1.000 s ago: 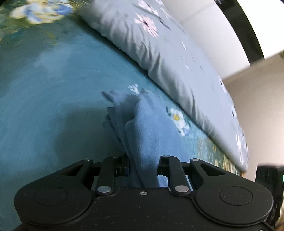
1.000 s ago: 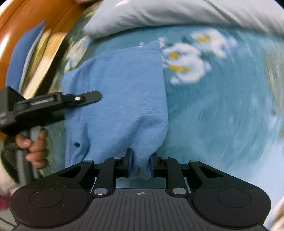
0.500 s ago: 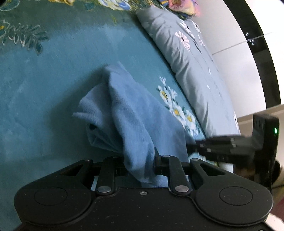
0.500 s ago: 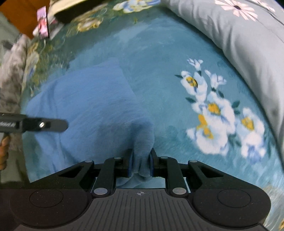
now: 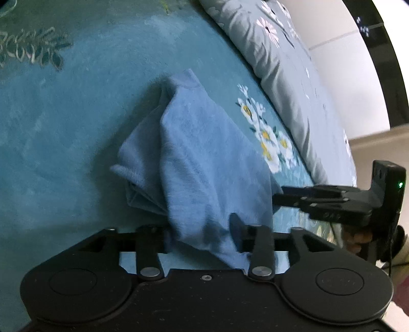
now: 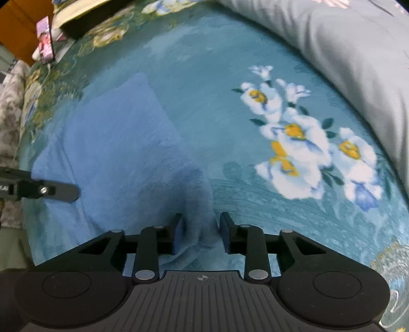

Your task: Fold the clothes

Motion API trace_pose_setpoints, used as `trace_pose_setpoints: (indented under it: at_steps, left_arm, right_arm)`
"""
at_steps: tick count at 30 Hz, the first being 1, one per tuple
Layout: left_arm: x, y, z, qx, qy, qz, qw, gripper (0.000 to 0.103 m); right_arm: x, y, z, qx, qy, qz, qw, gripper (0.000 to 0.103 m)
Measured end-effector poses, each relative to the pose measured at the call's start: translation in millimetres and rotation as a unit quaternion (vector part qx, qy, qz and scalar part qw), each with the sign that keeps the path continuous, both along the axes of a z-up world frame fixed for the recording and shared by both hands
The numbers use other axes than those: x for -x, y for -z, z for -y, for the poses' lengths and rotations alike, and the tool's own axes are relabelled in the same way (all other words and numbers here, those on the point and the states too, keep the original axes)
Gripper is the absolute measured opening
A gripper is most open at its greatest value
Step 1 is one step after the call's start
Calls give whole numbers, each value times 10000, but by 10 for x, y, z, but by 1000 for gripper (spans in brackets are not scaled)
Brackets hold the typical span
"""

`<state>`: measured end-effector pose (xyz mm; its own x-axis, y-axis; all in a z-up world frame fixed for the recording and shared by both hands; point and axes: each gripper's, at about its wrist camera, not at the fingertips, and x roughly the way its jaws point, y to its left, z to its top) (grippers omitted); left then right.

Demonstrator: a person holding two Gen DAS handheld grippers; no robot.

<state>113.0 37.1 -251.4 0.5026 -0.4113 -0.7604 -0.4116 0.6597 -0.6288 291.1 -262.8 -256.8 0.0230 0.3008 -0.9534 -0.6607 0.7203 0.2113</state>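
A light blue garment (image 5: 204,158) lies folded on the teal bedspread (image 5: 64,140), bunched into layers at its left side. My left gripper (image 5: 200,235) is at its near edge. Its jaws are opening; a fold of cloth hangs loosely between them without being pinched. In the right wrist view the same garment (image 6: 122,158) spreads flat to the left. My right gripper (image 6: 200,233) has its jaws opening too, with a hump of cloth standing between the parted pads. Each gripper shows in the other's view: the right one (image 5: 319,199) and the left one's finger (image 6: 51,191).
A grey quilt with daisy print (image 6: 345,51) lies along the far right of the bed (image 5: 281,63). White and yellow flowers (image 6: 306,148) are printed on the bedspread beside the garment. A pink item (image 6: 46,43) and wooden furniture (image 6: 20,23) sit at the far left.
Both grippers were clamped on the garment's edge and their jaws now stand apart. The garment has settled lower and flatter on the bed as both hands shifted across it.
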Motion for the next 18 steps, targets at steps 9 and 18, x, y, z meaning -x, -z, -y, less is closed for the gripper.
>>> trace_pose_setpoints:
  at_steps: [9,18]
  left_arm:
    - [-62,-323,-312,-362,297,-110,9988,51]
    - [-428,-244,-221,-524,984,-180,9936,49]
  right_arm:
    - [510,-131,692,-989,2794,-32,9551,43]
    - [1189,244,682,-1900,4719,-937,8558,41]
